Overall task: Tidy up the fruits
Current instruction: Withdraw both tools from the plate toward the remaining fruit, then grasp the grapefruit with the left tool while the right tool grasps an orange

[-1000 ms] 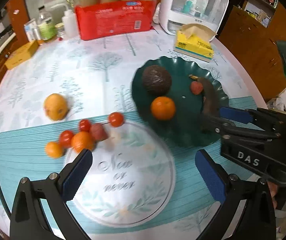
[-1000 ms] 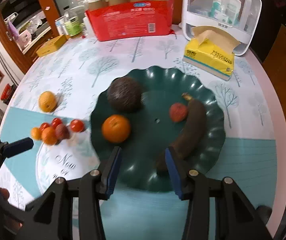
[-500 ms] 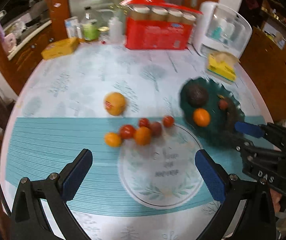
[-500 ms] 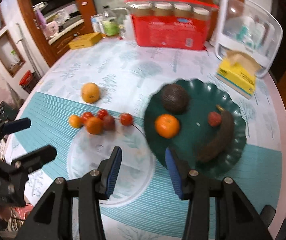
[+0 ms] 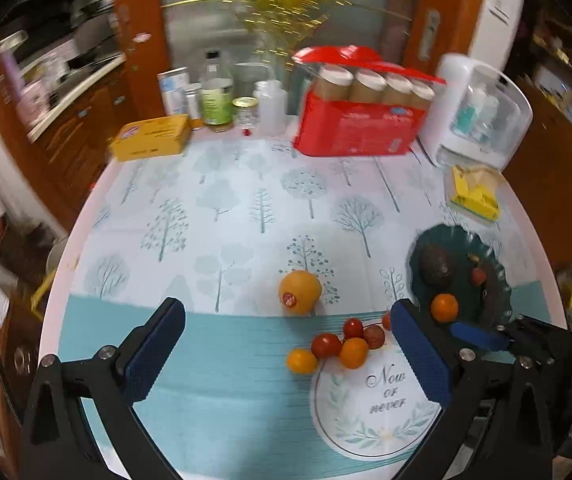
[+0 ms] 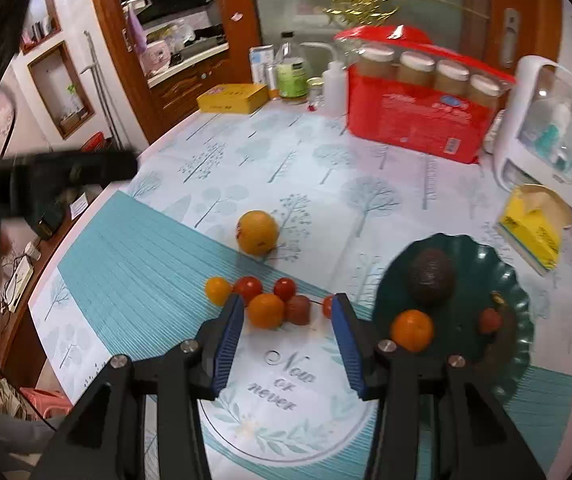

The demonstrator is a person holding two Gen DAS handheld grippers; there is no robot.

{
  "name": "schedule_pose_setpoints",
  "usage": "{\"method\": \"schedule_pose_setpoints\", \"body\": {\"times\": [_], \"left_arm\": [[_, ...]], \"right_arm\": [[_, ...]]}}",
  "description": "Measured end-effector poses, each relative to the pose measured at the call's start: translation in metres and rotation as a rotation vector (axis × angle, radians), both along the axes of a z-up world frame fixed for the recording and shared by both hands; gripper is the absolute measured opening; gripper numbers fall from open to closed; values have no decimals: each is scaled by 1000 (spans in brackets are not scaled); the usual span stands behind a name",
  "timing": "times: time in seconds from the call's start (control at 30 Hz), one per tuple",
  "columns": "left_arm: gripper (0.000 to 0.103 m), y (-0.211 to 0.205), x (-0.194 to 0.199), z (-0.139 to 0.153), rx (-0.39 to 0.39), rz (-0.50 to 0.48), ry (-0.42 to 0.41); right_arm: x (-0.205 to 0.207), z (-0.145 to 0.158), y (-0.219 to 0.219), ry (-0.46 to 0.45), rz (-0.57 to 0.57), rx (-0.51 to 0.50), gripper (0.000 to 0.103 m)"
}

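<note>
Right wrist view: right gripper (image 6: pixel 288 332) fingers stand partly apart and empty, hovering above the tabletop (image 6: pixel 214 184). Loose fruit cluster (image 6: pixel 264 300) lies straight ahead, just past the fingertips; green plate (image 6: pixel 520 300), with its avocado, orange and banana, lies to the right. Left wrist view: left gripper (image 5: pixel 286 346) fingers wide apart, empty; cluster (image 5: pixel 340 346) sits off toward its right finger. Judgement: right hand is better lined up for the next pick.

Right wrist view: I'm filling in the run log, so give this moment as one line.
right claw: open, empty | left claw: open, empty | dark green scalloped plate: holds avocado, orange, banana | loose small fruits: on cloth
</note>
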State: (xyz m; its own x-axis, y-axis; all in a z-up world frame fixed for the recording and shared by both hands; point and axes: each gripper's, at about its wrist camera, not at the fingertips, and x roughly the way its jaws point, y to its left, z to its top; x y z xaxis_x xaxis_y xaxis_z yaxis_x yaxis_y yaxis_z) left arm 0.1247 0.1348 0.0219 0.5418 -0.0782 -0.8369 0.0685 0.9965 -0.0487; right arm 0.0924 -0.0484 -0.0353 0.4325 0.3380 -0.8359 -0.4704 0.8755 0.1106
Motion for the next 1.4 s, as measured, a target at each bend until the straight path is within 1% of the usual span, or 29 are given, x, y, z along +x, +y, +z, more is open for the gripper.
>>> {"method": "schedule_pose_setpoints", "body": {"times": [0.1, 0.2, 0.27, 0.33, 0.47, 0.57, 0.73, 0.77, 0.8, 0.83, 0.9, 0.93, 1.0, 1.03, 1.1, 1.2, 1.27, 1.4], "left_arm": [[102, -2, 19, -16, 78, -78, 11], [102, 1, 37, -40, 120, -152, 45], [102, 3, 47, -57, 117, -203, 75], [102, 5, 61, -80, 104, -257, 124], [102, 3, 78, -114, 78, -321, 192], [101, -2, 86, -133, 62, -359, 224], [93, -19, 101, -158, 58, -424, 268], [89, -22, 103, -162, 57, -432, 274], [83, -25, 107, -167, 53, -441, 283], [80, -26, 109, -170, 49, -446, 290], [67, -28, 113, -176, 43, -450, 304], [64, -30, 115, -180, 40, -451, 313], [52, -31, 116, -186, 21, -457, 333], [49, -32, 116, -188, 8, -461, 336], [49, -32, 114, -188, 7, -459, 317], [48, -31, 111, -187, 5, -443, 298], [47, -29, 108, -187, -4, -420, 292], [47, -24, 101, -184, -15, -336, 289]], "right_arm": [[3, -20, 15, -10, 67, -9, 46], [8, -44, 26, -5, 128, -54, 46], [9, -58, 32, 3, 160, -73, 46], [11, -71, 38, 9, 189, -94, 46], [16, -92, 47, 21, 231, -131, 46], [18, -103, 52, 16, 264, -161, 46], [14, -110, 61, -59, 330, -201, 46], [13, -111, 63, -69, 342, -209, 46], [11, -112, 66, -83, 353, -220, 46], [9, -113, 67, -101, 364, -230, 46], [5, -115, 69, -141, 374, -260, 43], [0, -117, 72, -166, 378, -278, 39], [-5, -117, 72, -193, 390, -292, 38], [-8, -117, 72, -207, 392, -301, 38], [-14, -117, 74, -233, 395, -319, 37], [-19, -115, 72, -228, 386, -311, 37], [-22, -112, 69, -217, 370, -291, 37], [-27, -103, 64, -212, 338, -265, 36]]}}
